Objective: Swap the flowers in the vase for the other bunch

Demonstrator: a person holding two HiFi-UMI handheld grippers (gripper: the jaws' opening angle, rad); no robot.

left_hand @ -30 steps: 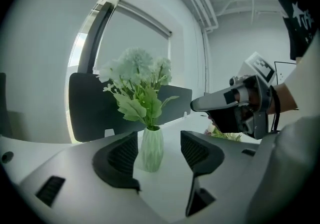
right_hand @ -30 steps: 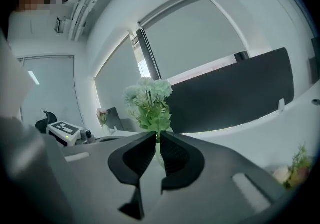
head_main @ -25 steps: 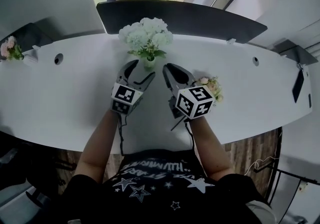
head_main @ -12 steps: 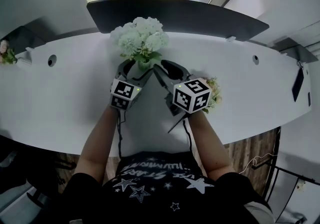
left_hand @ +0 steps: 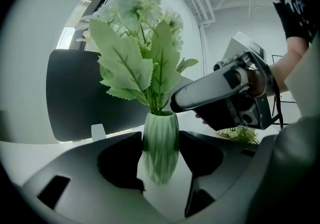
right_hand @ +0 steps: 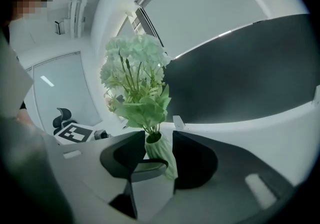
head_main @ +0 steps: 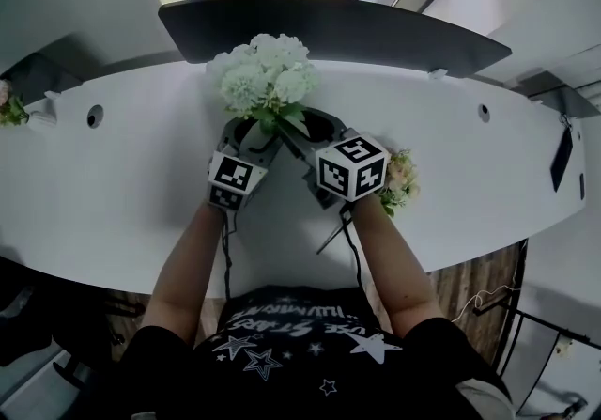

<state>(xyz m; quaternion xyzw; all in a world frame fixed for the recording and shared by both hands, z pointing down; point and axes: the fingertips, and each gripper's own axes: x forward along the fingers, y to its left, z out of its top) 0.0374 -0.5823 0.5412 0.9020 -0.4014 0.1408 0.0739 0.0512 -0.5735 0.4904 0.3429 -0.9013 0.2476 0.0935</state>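
Flowers, white and full-headed (head_main: 263, 75), stood in the green ribbed vase (left_hand: 160, 143) at the middle of the white table (head_main: 122, 183), just in front of the dark screen (head_main: 329, 28). And both tongs were right in on it! The left gripper (head_main: 252, 134) sat low at the vase's body. Its jaws had just been closing, and its own view showed the pads up against the vase on either side, with the vase upright between them. The right gripper (head_main: 299, 127) sat at the other side and higher up. Its jaws had just been opening and stood apart, with the vase's neck and the foot of the stems between them and no grip taken. Green leaves hung over both sets of jaws in the head view, so the vase itself was hidden there. Off to the right, the other bunch (head_main: 399, 178), pink blooms with green, lay on the table just beside the right gripper's marker cube (head_main: 350, 164). Far left, near the table's end, a small pink posy (head_main: 9, 108) sat well apart from the action.
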